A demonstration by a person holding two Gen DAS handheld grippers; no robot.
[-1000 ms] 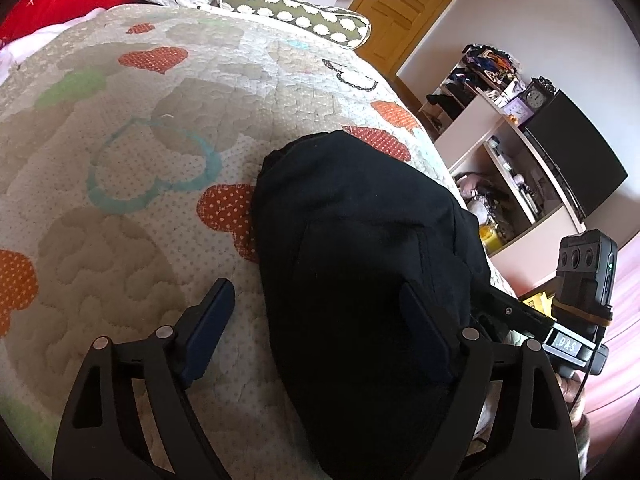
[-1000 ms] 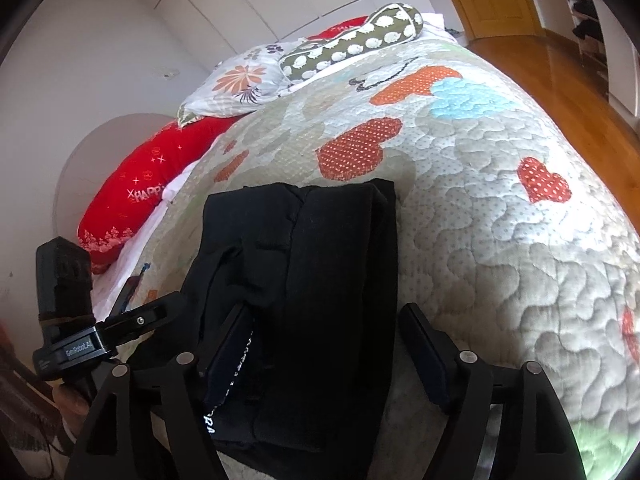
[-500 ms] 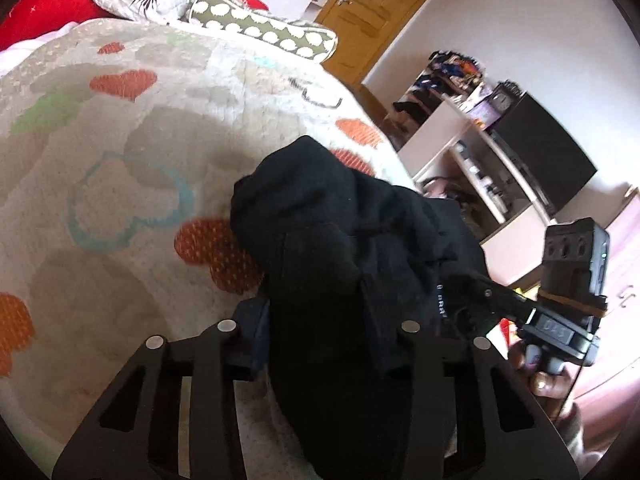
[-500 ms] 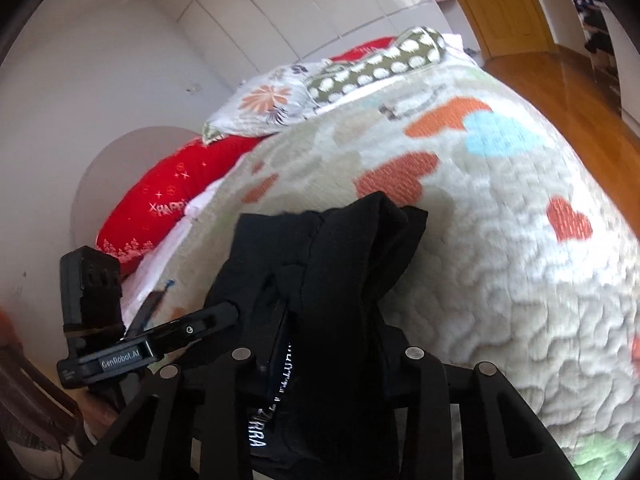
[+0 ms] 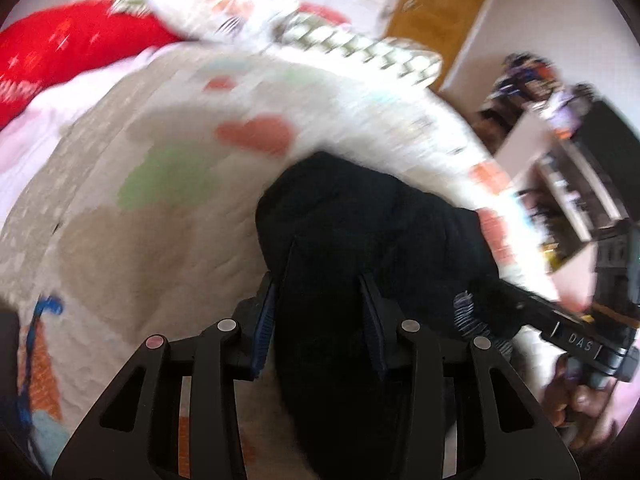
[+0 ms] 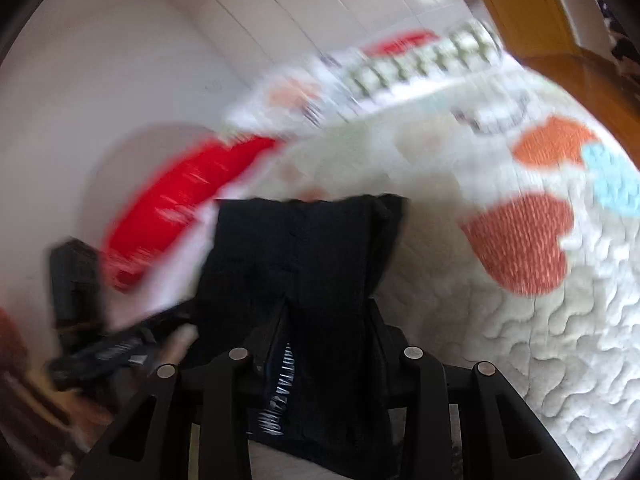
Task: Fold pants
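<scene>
The black pants (image 5: 360,224) are bunched and lifted off the heart-patterned quilt (image 5: 160,208). My left gripper (image 5: 320,312) is shut on one end of the pants, the cloth pinched between its blue pads (image 5: 264,320). My right gripper (image 6: 324,336) is shut on the pants (image 6: 304,248) at the waistband, whose white lettering (image 6: 280,392) shows. Each gripper shows in the other's view: the right one in the left wrist view (image 5: 576,340), the left one in the right wrist view (image 6: 100,344). Both views are motion-blurred.
Red pillow (image 5: 60,52), floral pillow (image 5: 224,4) and spotted green bolster (image 5: 360,52) lie at the head of the bed. A wooden door (image 5: 436,12) and shelves with clutter (image 5: 560,152) stand to the right. Wooden floor (image 6: 600,80) runs beside the bed.
Both grippers closed on the pants, then lifted them off the quilt and swung them toward the head of the bed. The cloth went from flat to bunched and hanging.
</scene>
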